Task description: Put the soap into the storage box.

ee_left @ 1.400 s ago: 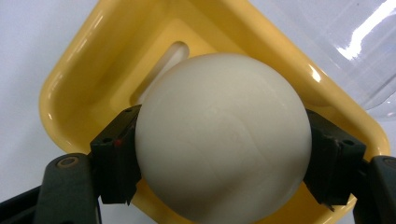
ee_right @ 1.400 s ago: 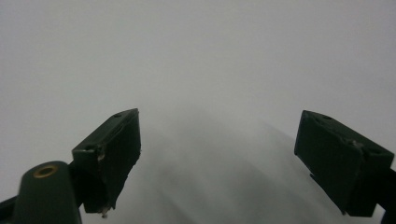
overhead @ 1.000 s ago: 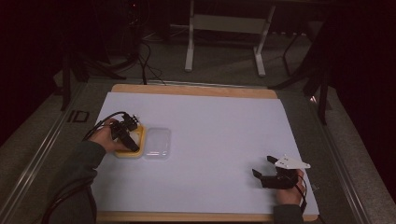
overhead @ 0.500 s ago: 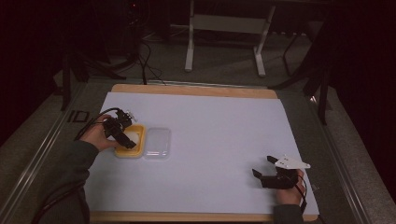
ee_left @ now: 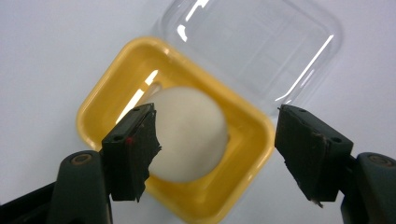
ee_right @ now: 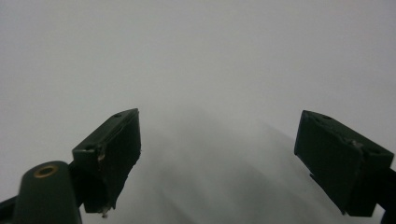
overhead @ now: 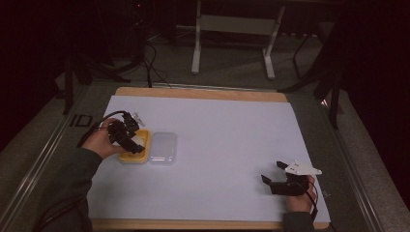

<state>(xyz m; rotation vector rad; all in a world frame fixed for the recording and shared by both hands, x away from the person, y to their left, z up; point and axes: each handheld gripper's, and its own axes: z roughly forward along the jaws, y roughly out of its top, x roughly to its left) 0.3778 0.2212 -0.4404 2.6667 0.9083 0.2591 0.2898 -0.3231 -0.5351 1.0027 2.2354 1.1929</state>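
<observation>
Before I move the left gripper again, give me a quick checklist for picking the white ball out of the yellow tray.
1. White ball sits in the yellow tray: ok.
2. Clear lid off, lying beside the tray: ok.
3. Left gripper above the ball, jaws just closing: ok.
4. Both pads pressing on the ball: not ok, one pad stands clear of it.
5. Right gripper open, nothing between its jaws: ok.
</observation>
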